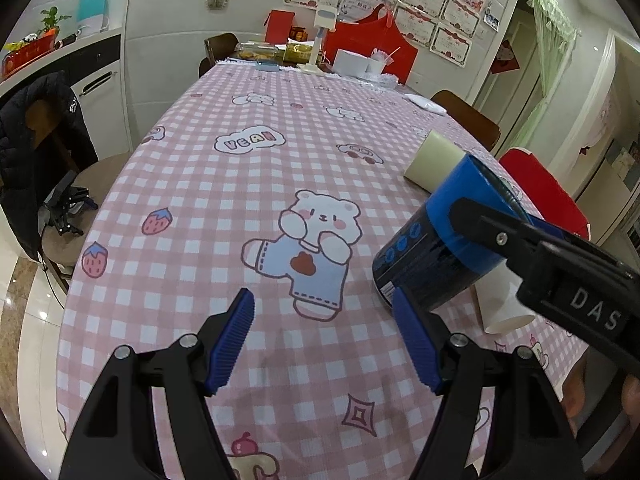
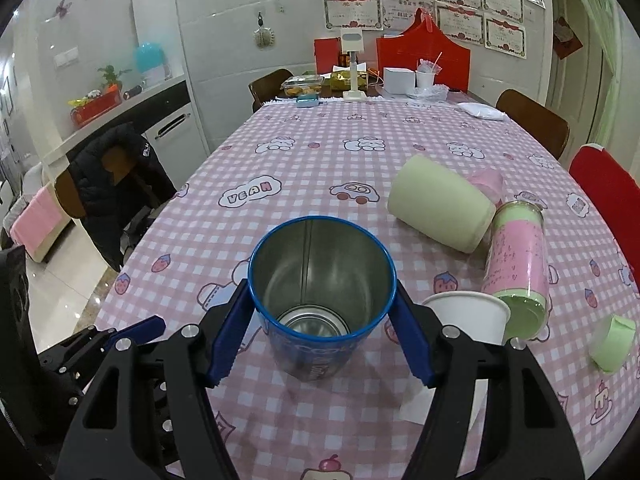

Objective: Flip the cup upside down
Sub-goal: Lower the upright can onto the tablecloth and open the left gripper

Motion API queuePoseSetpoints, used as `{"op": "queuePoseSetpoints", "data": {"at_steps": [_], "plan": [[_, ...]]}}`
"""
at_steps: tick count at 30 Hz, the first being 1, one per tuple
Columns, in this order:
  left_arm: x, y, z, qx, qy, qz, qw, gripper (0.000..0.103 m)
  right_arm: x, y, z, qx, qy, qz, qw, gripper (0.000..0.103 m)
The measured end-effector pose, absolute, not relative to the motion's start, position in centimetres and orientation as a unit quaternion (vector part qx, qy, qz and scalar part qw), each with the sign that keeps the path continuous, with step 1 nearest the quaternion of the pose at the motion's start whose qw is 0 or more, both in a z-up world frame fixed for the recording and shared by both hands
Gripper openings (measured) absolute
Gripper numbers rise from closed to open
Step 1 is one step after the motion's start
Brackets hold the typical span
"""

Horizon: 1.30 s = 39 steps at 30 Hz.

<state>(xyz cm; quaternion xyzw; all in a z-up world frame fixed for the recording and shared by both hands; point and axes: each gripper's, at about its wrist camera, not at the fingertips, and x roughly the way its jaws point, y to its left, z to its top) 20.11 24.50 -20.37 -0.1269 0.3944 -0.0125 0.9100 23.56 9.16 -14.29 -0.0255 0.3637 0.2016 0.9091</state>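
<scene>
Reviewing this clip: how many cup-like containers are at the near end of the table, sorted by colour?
Blue metal cup, in the right hand-held gripper: 1
Cream cup, lying on its side: 1
White paper cup: 1
Pink-and-green tumbler, lying on its side: 1
Total: 4

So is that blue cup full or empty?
Empty: the right wrist view looks straight into the blue cup, showing bare shiny metal walls and bottom. The right gripper's fingers clamp its sides.
</scene>
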Motion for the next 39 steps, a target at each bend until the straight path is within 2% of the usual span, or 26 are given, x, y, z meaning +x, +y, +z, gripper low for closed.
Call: {"op": "queuePoseSetpoints", "data": {"at_steps": [7,12,19,29,37,39], "plan": [[19.5,24.7,-20.0,-0.124,0.391,-0.003,0.912,0.071,23.0,9.4,-14.2,-0.012,0.372,0.229,0.900,0.065],[18.8,24.5,-19.5,-0.116,0.387,0.008,0.915,0.071,22.2,9.2,-14.2,-0.008,0.370,0.235,0.899,0.071],[17.4,23.8,-18.2,-0.107,0.377,0.014,0.920,0.071,20.8,7.9,-13.5,-0.002,0.363,0.239,0.901,0.072],[14.2,21.2,-14.7,-0.080,0.345,0.023,0.935,0.071,17.7,4.1,-11.0,0.011,0.326,0.229,0.917,0.074],[10.2,17.7,-10.6,-0.054,0.290,0.023,0.955,0.071,14.0,-0.1,-8.3,0.022,0.281,0.217,0.935,0.074],[9.1,16.6,-9.5,-0.047,0.274,0.023,0.960,0.071,13.0,-1.2,-7.6,0.028,0.270,0.215,0.938,0.081]]}}
